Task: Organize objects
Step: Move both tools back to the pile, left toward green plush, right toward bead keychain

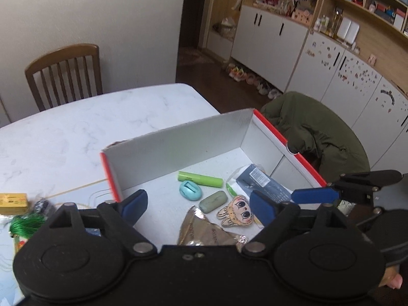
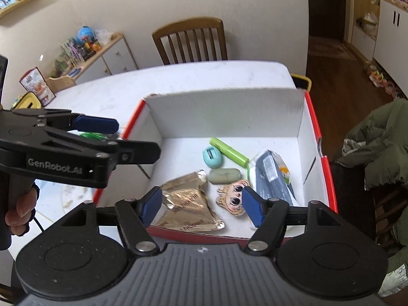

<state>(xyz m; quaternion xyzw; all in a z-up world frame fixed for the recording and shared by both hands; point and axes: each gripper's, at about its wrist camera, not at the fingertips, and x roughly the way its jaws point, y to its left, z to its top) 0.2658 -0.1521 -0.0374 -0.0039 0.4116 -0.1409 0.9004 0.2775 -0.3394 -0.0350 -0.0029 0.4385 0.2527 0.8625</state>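
The white marble-look table carries a red-edged white box near its corner, already holding a gold foil packet, a dark pouch, a green tube, a grey-green eraser, a teal sharpener and a cartoon-face sticker. Both the left hand-held gripper and the right hand-held gripper hover over the box, jaws wide apart and empty. Likely next: fetch leftovers such as the green spool left of the box, approaching low and closing squarely. Wooden chair and cabinets stand behind.
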